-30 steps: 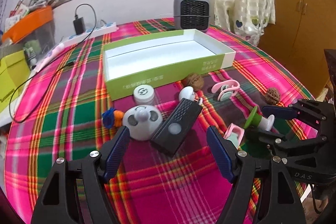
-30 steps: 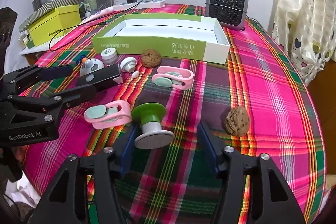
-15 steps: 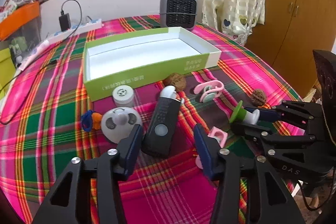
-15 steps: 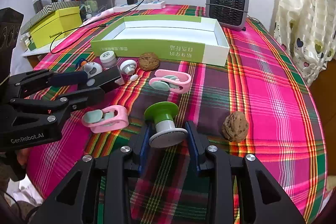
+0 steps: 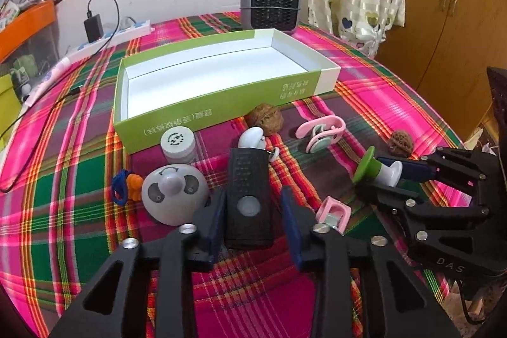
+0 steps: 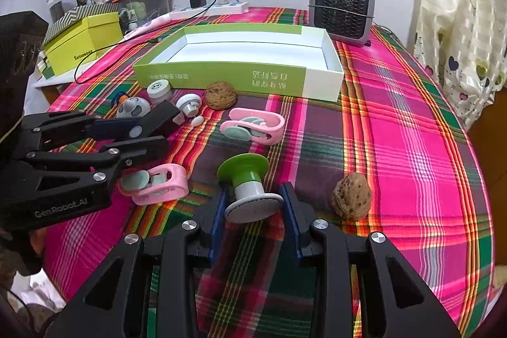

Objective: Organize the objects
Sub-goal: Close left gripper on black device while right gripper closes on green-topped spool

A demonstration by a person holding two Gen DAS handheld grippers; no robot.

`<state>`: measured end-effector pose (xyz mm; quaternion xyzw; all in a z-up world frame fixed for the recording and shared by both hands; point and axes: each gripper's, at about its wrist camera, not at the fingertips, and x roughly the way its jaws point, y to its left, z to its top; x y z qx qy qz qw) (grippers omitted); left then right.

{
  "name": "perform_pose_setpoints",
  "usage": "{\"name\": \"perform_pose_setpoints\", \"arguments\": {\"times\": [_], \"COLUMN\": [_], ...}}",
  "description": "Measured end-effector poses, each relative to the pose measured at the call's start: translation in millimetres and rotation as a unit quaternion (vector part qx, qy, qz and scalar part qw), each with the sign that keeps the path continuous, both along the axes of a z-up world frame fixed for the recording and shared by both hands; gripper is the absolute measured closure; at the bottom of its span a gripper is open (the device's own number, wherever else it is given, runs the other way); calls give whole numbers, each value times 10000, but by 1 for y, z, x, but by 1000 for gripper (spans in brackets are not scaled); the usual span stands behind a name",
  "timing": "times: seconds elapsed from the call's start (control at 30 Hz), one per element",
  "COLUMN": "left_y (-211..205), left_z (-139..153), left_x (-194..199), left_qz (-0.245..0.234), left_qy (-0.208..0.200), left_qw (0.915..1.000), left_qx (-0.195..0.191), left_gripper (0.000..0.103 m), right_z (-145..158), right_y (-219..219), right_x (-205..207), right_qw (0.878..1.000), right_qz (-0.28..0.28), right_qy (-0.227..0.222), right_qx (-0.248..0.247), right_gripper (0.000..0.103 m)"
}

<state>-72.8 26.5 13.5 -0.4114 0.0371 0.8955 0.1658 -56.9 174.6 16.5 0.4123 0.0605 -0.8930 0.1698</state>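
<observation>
plaid cloth [image 5: 79, 243] in pink, green and red covered the table as the left gripper [image 5: 253, 219], seen through its own wrist camera, straddled the near end of a black remote-like device [image 5: 248, 195]; its blue pads [image 5: 218, 217] stood just beside the casing, narrowed around it, though firm contact on both sides could not be told. a grey dome-shaped gadget [image 5: 173, 192] lay touching or just beside the left pad, with a small orange-and-blue toy [image 5: 128, 184] beyond it and a white-capped jar [image 5: 176, 143] near the green-and-white open box [image 5: 221, 103], whose white floor held nothing visible. a walnut [image 5: 265, 117] sat against the box's front wall, a white earbud-like piece [image 5: 252, 138] at the device's far end, a pink clip [image 5: 321, 132] to the right, and another pink clip [image 5: 334, 213] just beside the right pad. further right the right gripper [image 5: 389, 176] pinched a green-topped stopper [image 5: 377, 170] lying on its side, a second walnut [image 5: 401, 143] close behind, a grey heater [image 5: 271, 5] at the table's far edge. through the right wrist camera, the right gripper [image 6: 253, 211] closed on the green-topped stopper [image 6: 248, 186], both blue pads [image 6: 290, 211] touching its grey base. a walnut [image 6: 351, 195] lay just to the right, a pink clip [image 6: 158, 182] to the left under the left gripper [image 6: 126, 132], which bracketed the black device [image 6: 161, 116]. another pink clip [image 6: 253, 125], a walnut [image 6: 221, 94] and the open box [image 6: 240, 75] lay beyond, the heater [image 6: 342, 10] at the back and a yellow-green box [image 6: 82, 45] off the table's left edge.
</observation>
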Motion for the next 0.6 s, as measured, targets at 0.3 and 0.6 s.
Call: {"name": "perform_pose_setpoints", "arguments": {"times": [0.3, 0.6], "left_y": [1, 1], "left_z": [1, 5], "left_x": [-2, 1], "left_qz": [78, 114], "left_qy": [-37, -43], "left_qw": [10000, 9999], "left_qx": [-9, 92], "left_gripper": [78, 78], "right_z": [0, 5], "right_y": [-1, -1], "right_x": [-3, -6], "right_qw": [10000, 9999], "right_qz": [64, 90], "right_qy": [-11, 31], "right_qx": [-18, -79], "right_gripper": [69, 69]}}
